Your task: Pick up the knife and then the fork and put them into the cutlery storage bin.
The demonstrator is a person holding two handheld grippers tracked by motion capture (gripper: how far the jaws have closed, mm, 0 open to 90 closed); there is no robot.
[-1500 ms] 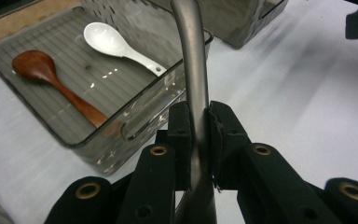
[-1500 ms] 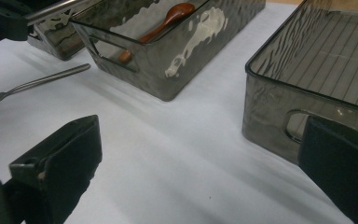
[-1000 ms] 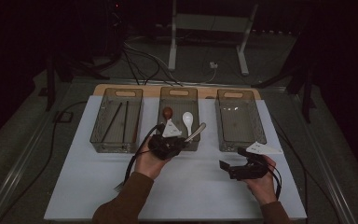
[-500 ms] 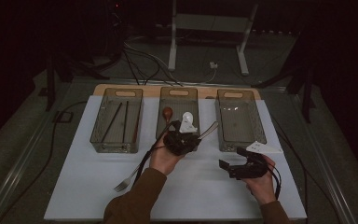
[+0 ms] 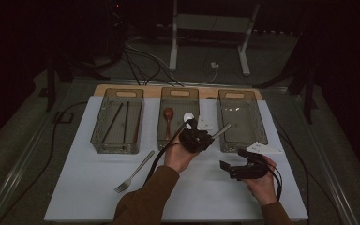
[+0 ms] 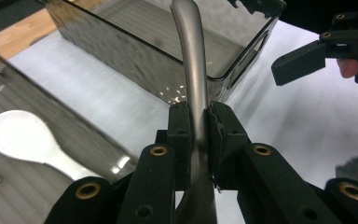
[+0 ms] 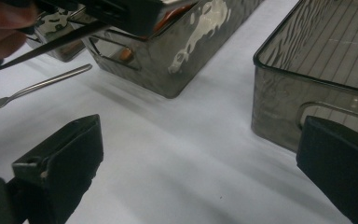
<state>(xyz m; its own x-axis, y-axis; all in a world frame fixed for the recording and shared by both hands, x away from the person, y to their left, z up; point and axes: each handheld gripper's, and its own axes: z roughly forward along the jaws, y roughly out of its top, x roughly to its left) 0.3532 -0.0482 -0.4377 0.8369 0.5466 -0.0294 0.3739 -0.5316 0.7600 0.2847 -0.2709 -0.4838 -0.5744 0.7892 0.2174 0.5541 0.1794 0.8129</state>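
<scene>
**Metal handle clamped between the bins**

The left claw (image 6: pixel 196 135) gripped a grey metal utensil handle (image 6: pixel 193 70), a clamp the left gripper view showed closely, above the gap between two smoky plastic bins. The right claw (image 7: pixel 200 163) gaped empty over the white bench (image 7: pixel 177 154). From the high view, the middle bin (image 5: pixel 180 96) held a brown wooden spoon (image 5: pixel 168 115) and a white spoon (image 5: pixel 188 116); the left bin (image 5: pixel 117 96) held dark sticks (image 5: pixel 115 121).
</scene>
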